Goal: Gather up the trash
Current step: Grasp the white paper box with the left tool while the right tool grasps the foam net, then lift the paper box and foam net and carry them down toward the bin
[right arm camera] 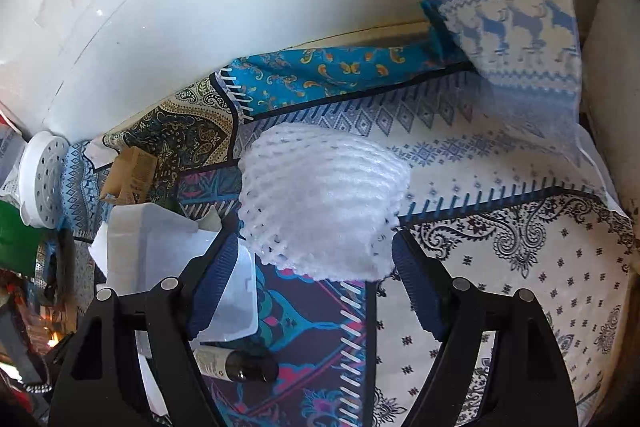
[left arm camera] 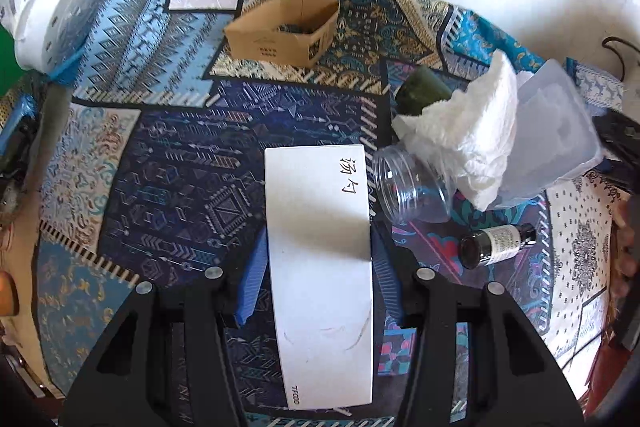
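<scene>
A long white carton (left arm camera: 320,259) with black characters runs lengthwise between the blue fingers of my left gripper (left arm camera: 320,267). Both pads sit against its long edges, so the gripper is shut on it. In the right wrist view a white foam net sleeve (right arm camera: 320,203) lies on the patterned tablecloth (right arm camera: 500,267). It sits between the fingertips of my right gripper (right arm camera: 316,255), which stands open around it without squeezing. More trash lies right of the carton: a crumpled white tissue (left arm camera: 468,139), a clear plastic jar (left arm camera: 412,187) on its side and a small dark bottle (left arm camera: 496,243).
An open cardboard box (left arm camera: 282,27) with something dark inside stands at the back of the table. A clear plastic tray (left arm camera: 560,131) lies under the tissue, a dark green object (left arm camera: 420,91) behind it. A white perforated disc (left arm camera: 72,11) leans at the far left. The wall is close behind.
</scene>
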{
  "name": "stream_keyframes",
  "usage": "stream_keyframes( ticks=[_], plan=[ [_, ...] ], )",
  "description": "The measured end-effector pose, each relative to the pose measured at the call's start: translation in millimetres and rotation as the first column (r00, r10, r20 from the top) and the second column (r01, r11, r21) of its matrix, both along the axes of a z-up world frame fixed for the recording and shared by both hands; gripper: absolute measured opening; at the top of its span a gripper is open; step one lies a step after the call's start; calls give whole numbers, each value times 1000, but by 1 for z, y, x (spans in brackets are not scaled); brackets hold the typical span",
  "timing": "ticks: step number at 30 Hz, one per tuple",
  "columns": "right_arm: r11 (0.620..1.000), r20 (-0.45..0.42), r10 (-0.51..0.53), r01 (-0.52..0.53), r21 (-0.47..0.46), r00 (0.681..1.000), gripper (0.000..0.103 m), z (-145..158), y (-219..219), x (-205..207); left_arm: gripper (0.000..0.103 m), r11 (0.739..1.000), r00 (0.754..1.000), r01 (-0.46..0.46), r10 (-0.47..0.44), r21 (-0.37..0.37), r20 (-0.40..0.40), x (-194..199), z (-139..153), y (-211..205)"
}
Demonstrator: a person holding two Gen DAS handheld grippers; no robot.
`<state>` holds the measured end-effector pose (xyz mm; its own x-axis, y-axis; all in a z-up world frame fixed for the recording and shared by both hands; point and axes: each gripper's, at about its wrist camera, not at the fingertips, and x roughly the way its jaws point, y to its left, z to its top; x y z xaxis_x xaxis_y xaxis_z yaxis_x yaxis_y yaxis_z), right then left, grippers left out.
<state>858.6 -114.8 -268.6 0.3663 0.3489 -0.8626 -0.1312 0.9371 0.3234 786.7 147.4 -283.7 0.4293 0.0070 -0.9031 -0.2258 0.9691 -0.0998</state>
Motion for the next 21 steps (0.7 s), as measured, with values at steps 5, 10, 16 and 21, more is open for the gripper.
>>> stream_keyframes(
  ticks=[5, 10, 16, 21],
  plan=[
    [995, -20, -26, 28, 101, 999, 83, -10, -1, 14, 50, 1000, 998, 10, -11, 6, 61, -8, 24, 7],
    [988, -18, -69, 71, 136, 997, 72, -10, -17, 16, 50, 1000, 995, 11, -11, 2, 103, -8, 42, 11],
    [991, 11, -40, 38, 127, 999, 42, -1, -25, 10, 50, 1000, 991, 22, -22, 5, 131, -13, 56, 5],
    [993, 43, -22, 17, 113, 999, 29, 12, -31, -4, 50, 999, 988, 35, -36, 6, 149, -15, 64, -7]
  ],
)
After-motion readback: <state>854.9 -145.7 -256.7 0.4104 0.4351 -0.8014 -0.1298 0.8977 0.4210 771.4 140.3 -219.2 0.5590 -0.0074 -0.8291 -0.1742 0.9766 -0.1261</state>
